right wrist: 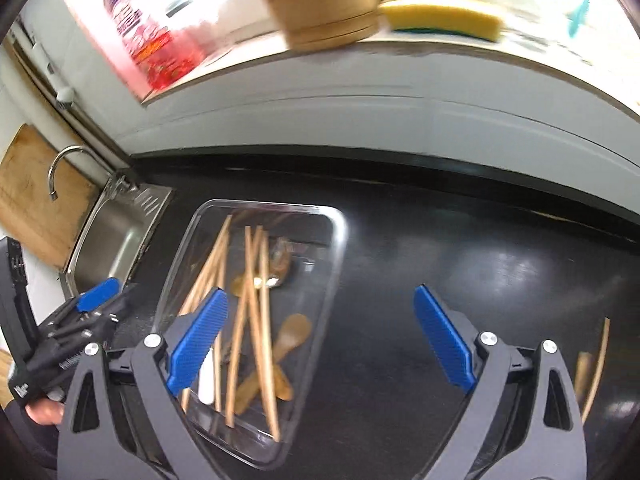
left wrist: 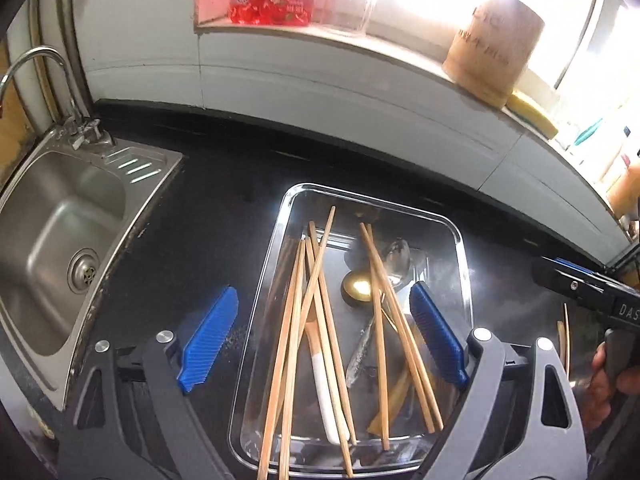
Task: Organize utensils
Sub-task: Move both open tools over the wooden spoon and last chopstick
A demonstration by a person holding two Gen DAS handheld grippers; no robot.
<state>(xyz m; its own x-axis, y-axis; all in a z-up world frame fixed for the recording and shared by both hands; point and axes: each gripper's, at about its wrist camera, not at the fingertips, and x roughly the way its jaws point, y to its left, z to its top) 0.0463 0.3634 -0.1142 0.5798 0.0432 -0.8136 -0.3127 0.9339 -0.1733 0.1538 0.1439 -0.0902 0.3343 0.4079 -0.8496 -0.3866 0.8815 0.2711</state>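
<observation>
A clear glass tray (left wrist: 464, 256) on the black counter holds several wooden chopsticks (left wrist: 296, 320), a white-handled utensil (left wrist: 324, 392), a metal spoon (left wrist: 396, 258) and a gold-bowled spoon (left wrist: 358, 286). My left gripper (left wrist: 324, 340) is open and empty, its blue pads straddling the tray's left half from above. My right gripper (right wrist: 320, 340) is open and empty, to the right of the tray (right wrist: 340, 248) over bare counter; its left pad (right wrist: 196, 340) overlaps the tray's chopsticks (right wrist: 256, 300). A wooden spoon (right wrist: 290, 340) lies in the tray.
A steel sink (left wrist: 60, 232) with a tap (left wrist: 36, 68) lies left of the tray. A wooden utensil holder (left wrist: 494, 48) and yellow sponge (right wrist: 440, 16) stand on the window ledge. Wooden utensils (right wrist: 596, 368) lie on the counter at the right. A cutting board (right wrist: 32, 196) leans behind the sink.
</observation>
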